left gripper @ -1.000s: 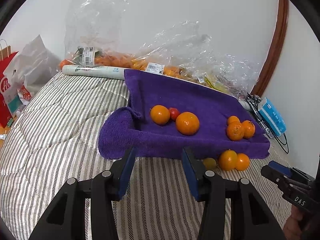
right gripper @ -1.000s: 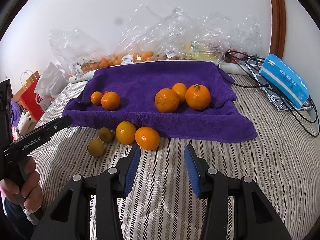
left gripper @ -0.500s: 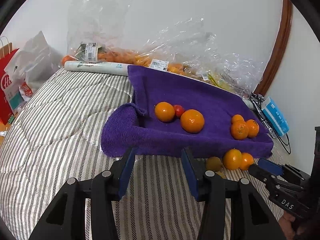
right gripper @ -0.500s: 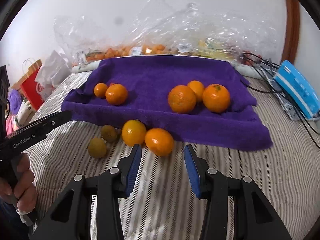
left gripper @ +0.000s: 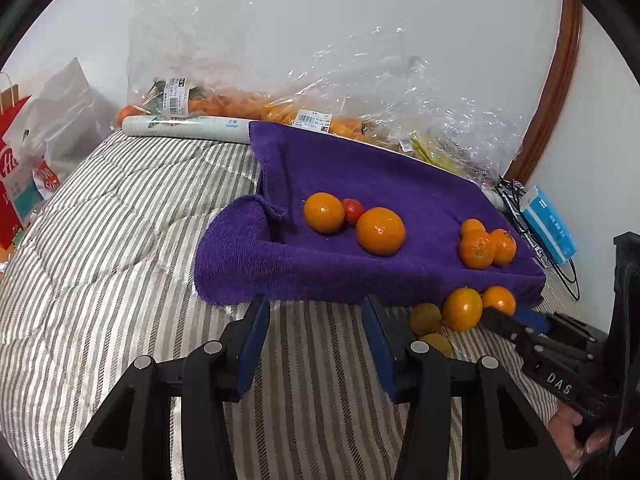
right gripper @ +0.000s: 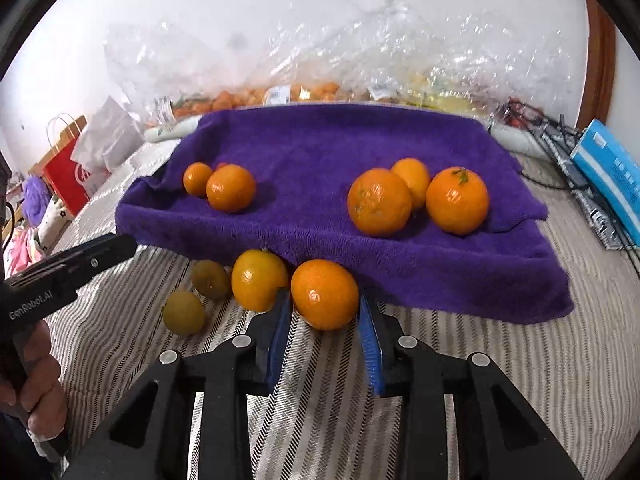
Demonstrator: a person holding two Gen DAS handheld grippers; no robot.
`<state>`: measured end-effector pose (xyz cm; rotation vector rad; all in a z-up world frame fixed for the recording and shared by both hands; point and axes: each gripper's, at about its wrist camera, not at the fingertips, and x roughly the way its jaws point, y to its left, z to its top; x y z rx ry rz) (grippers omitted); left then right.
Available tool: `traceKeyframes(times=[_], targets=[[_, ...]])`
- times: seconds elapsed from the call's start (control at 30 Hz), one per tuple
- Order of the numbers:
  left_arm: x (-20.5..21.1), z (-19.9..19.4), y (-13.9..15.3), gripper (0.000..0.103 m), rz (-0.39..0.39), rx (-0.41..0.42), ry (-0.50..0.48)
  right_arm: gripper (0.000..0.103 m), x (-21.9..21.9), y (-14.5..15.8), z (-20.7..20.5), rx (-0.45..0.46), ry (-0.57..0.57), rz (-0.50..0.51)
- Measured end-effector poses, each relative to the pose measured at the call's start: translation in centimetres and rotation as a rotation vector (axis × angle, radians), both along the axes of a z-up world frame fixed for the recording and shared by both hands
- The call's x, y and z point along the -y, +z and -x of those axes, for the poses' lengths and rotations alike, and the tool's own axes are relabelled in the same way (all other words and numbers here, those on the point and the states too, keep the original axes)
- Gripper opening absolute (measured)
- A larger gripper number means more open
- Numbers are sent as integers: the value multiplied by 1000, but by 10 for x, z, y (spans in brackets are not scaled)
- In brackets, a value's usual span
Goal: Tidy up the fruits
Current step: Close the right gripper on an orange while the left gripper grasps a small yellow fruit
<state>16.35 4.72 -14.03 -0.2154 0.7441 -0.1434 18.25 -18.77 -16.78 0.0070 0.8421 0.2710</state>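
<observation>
The right gripper (right gripper: 325, 322) stood spread around an orange (right gripper: 325, 294) just below the purple towel's (right gripper: 340, 148) front edge; the left gripper (left gripper: 316, 320) hung spread, empty, beside it.

On the towel (right gripper: 320, 148), five oranges and one smaller fruit are laid: three at its left (right gripper: 231, 188), three at its right (right gripper: 379, 202). Before the towel's front edge, four fruits (right gripper: 324, 294) are set on the bed (right gripper: 460, 344).
</observation>
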Motion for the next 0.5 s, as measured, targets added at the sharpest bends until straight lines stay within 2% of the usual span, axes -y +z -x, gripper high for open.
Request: traceKeyframes(times=[0.13,0.4,0.5], targets=[[-5,14,0,46,87,-3,-60,33,9,7,9,25,6,7],[42,19,-2,46,61,-19,-189,33,43,10,24,45,-23,38],[60,13,-7,46,19,-48,-203,33,56,8,27,34,-42,27]])
